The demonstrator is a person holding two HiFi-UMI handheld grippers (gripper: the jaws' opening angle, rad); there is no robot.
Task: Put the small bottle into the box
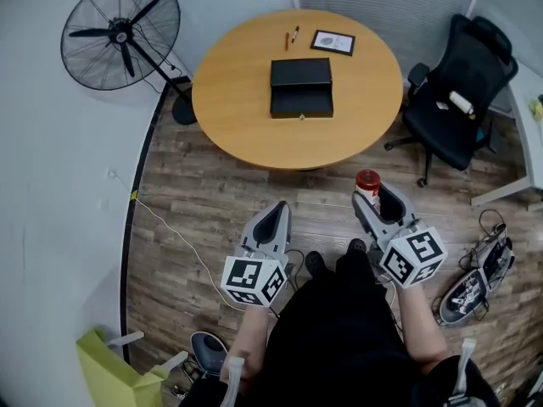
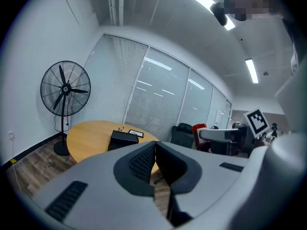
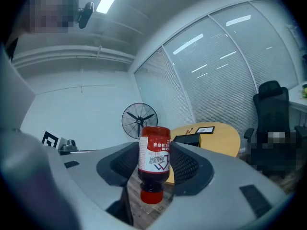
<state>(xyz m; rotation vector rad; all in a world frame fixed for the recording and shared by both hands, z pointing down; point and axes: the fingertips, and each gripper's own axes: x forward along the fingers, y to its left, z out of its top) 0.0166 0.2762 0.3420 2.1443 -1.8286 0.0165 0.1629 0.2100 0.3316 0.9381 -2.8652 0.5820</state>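
Clamped between the right gripper's (image 1: 374, 197) jaws is a small red plastic bottle (image 3: 154, 158) with a white label, held off the floor. The left gripper (image 2: 154, 163) is closed on nothing. Well ahead, a black rectangular box (image 1: 301, 87) rests on the round wooden table (image 1: 242, 130).

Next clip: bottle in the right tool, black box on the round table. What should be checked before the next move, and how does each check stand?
1. Small bottle clamped in the right tool: ok.
2. Left tool shut with nothing in it: ok.
3. Box lid open: cannot tell.
4. Box within reach: not ok; both tools are short of the table edge.
5. Box standing apart from the pens and frame: ok.
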